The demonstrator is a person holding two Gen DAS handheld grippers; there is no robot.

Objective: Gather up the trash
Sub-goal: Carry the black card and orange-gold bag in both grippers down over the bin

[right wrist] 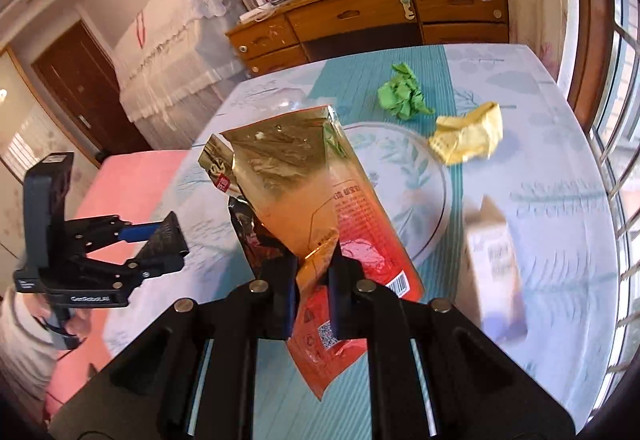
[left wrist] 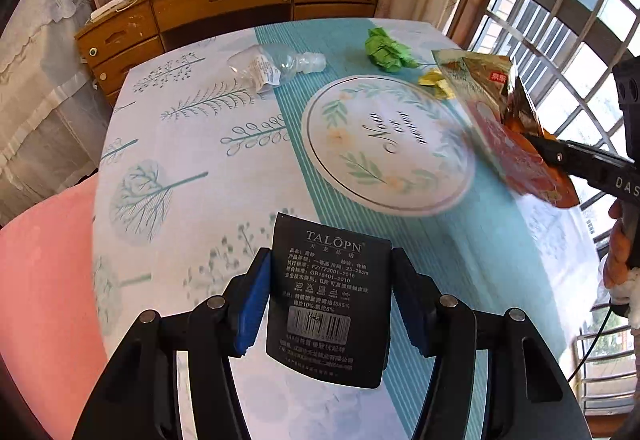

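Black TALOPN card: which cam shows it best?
Left wrist. The black card sits between the left tongs, face-on, with its brand name, care text and barcode readable. The right wrist view catches the black card only far off at the left, edge-on and small in the left tongs, text unreadable.

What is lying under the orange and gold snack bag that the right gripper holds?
Under the snack bag lie the tablecloth and part of the round plate. The rest of the plate is covered by the bag.
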